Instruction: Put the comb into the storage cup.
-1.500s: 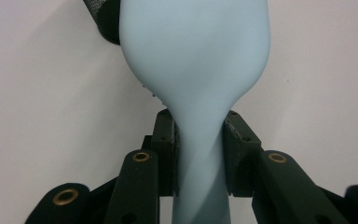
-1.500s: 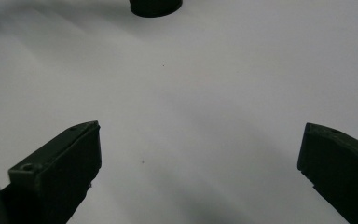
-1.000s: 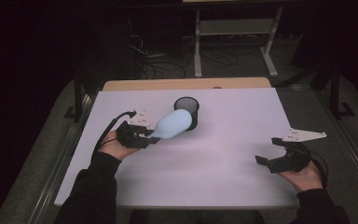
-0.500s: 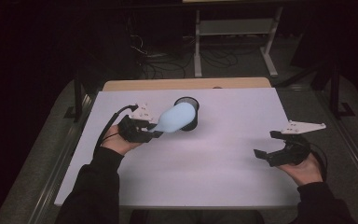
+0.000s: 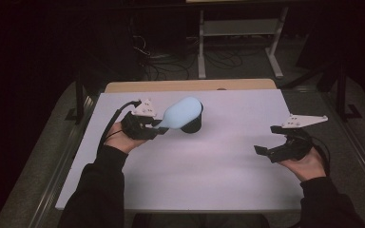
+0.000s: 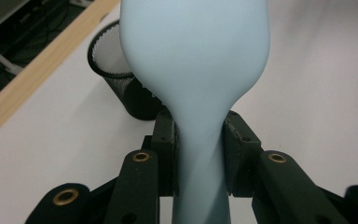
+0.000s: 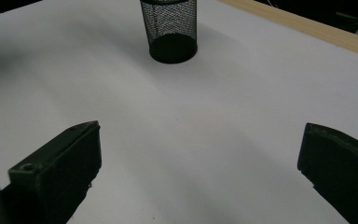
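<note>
your left gripper [image 5: 159,129]: clamped on the pale blue balloon's [image 5: 183,113] neck, bulb over the mesh cup [image 5: 192,124] | your right gripper [image 5: 272,141]: jaws wide, nothing in them

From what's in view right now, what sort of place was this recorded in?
Probably a lab or recording workspace, not a home: a white-topped table under bright light in a dark room, loose cables on the floor behind it, and a metal equipment stand at the back.

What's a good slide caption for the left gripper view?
Left tool clamps a pale blue balloon by its neck beside a black mesh cup.
</note>
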`<state>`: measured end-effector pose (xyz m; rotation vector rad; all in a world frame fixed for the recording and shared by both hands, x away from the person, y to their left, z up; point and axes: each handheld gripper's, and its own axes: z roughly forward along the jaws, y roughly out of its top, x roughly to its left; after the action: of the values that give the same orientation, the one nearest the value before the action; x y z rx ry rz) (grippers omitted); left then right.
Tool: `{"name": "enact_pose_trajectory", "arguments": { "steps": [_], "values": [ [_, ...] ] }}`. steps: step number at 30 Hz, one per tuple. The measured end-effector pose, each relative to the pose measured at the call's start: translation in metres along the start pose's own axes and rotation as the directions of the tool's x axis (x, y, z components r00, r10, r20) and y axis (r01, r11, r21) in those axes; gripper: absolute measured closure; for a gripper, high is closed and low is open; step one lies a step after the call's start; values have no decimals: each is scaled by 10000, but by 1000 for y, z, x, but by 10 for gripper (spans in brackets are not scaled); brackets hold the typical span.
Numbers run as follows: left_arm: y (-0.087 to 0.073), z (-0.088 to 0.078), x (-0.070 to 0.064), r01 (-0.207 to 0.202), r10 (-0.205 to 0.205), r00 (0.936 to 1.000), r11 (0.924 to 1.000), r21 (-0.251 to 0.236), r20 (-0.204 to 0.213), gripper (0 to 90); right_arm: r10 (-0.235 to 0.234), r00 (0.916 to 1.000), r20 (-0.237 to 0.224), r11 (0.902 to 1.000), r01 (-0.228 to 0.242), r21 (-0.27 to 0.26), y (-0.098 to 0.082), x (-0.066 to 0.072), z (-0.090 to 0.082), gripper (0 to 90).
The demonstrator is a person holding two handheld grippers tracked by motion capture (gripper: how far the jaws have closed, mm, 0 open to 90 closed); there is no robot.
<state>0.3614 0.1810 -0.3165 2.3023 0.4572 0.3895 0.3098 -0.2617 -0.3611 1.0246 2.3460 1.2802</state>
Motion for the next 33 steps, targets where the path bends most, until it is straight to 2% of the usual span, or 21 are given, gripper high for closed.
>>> {"name": "enact_pose_trajectory", "arguments": {
  "steps": [8,21,28,33],
  "values": [
    [10,-2,2,-46,44,10000,9998,-192,-84,702,-107,9995,-280,9998,102,-192,17,3,2,0],
    [16,-7,-3,34,-46,9994,9993,-366,-349,701,-656,9964,-535,9978,650,-135,52,14,8,0],
    [24,-8,-3,54,-97,9987,9965,-836,-508,701,-900,9935,-696,9958,885,-252,72,18,9,0],
    [28,-10,-4,-87,32,9982,9955,-939,-591,701,-951,9922,-811,9949,919,-425,83,19,12,0]
  ]
}}
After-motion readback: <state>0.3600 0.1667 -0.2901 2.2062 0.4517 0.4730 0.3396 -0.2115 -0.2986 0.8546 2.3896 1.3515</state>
